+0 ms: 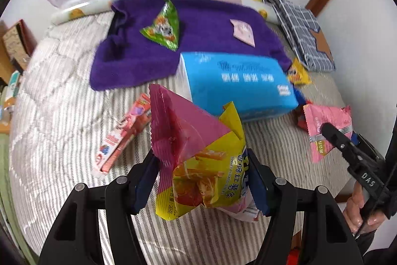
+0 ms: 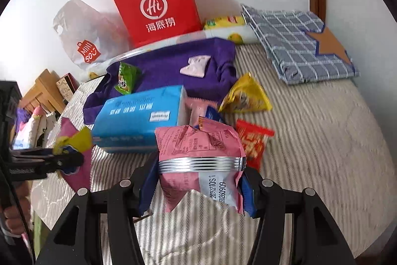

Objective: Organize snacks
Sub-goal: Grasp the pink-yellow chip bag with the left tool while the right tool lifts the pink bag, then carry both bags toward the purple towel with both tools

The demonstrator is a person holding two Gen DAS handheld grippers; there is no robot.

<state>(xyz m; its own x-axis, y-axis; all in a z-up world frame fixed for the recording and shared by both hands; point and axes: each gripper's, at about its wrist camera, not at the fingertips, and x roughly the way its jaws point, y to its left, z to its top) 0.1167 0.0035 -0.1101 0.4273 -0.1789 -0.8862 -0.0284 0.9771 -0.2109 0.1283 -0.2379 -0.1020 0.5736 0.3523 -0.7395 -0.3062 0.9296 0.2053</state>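
Purple towel [image 1: 198,24] bearing two snack packets, green [image 1: 163,27] and pale [image 1: 243,32].

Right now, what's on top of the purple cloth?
A green triangle snack and a pale pink packet lie on the purple cloth. The blue tissue box covers its near edge, hiding anything underneath.

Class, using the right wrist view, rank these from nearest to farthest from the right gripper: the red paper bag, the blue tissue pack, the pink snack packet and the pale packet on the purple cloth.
1. Pink snack packet: clamped in the right gripper.
2. Blue tissue pack: just beyond, to the left.
3. Pale packet: farther back, on the purple cloth.
4. Red paper bag: at the wall, farthest.
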